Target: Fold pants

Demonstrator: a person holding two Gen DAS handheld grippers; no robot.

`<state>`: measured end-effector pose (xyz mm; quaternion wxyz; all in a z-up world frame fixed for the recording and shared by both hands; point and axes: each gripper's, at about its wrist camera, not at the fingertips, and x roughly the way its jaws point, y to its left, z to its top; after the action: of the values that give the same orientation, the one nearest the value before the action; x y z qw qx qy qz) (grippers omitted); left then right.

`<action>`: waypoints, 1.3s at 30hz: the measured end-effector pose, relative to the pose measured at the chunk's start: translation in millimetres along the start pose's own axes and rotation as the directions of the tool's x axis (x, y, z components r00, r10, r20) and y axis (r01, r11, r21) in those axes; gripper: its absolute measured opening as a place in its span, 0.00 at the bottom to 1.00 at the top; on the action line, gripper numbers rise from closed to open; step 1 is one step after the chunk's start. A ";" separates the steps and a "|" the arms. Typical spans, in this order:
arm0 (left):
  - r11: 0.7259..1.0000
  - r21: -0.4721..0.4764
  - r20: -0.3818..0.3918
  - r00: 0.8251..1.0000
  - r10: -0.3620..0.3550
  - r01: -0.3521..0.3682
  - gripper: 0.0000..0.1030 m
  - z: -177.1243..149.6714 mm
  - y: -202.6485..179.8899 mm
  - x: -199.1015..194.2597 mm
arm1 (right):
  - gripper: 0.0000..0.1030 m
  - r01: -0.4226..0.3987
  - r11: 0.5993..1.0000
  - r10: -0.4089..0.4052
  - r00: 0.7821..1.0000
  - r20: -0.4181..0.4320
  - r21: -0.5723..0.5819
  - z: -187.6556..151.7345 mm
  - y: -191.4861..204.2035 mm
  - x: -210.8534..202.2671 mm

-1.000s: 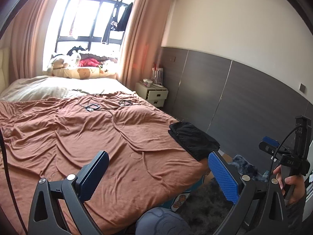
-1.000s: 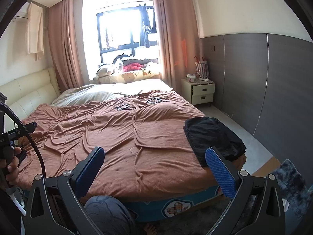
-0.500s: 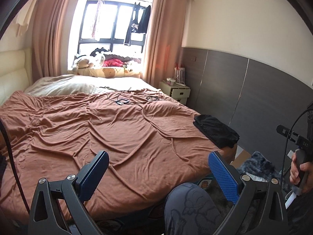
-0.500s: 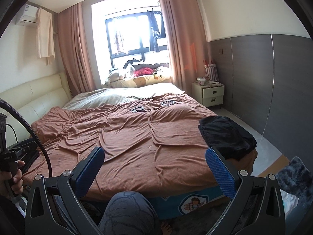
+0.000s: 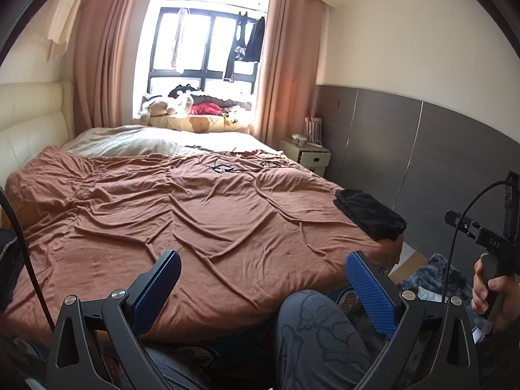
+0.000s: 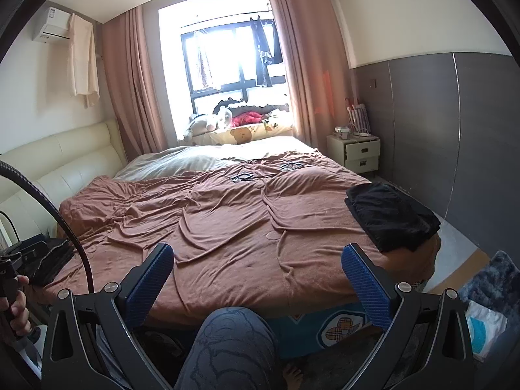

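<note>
Folded black pants (image 5: 370, 213) lie on the near right corner of the bed; they also show in the right wrist view (image 6: 391, 216). My left gripper (image 5: 261, 287) is open and empty, held back from the foot of the bed, well left of the pants. My right gripper (image 6: 256, 281) is open and empty, also back from the bed edge. A dark garment (image 6: 48, 260) lies at the bed's left edge in the right wrist view.
The bed has a wrinkled brown cover (image 5: 195, 221) with cables (image 5: 224, 167) at its far side. A white nightstand (image 6: 362, 154) stands at the far right. The person's knee (image 6: 227, 347) is below the grippers. A dark rug (image 5: 432, 273) lies on the floor at right.
Both grippers have drawn back and turned left, so more of the bed and the room shows. The pants stay folded on the corner. Both stay open.
</note>
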<state>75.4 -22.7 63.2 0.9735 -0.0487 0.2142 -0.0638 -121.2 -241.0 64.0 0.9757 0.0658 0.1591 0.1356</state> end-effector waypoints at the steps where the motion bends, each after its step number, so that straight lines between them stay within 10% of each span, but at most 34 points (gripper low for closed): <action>1: 1.000 0.000 0.003 1.000 0.008 -0.008 1.00 -3.5 -0.3 -0.7 | 1.00 0.003 1.000 -0.003 1.000 -0.004 0.001 -2.0 1.4 2.1; 39: 0.999 0.004 0.011 0.999 0.050 -0.050 0.99 -56.7 -4.8 -7.9 | 1.00 0.046 0.998 -0.047 0.999 -0.014 -0.037 -58.9 50.5 -4.7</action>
<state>43.8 -30.1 15.8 0.9760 -0.0419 0.2098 -0.0397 -157.1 -189.2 18.6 0.9784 0.0433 0.1655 0.1163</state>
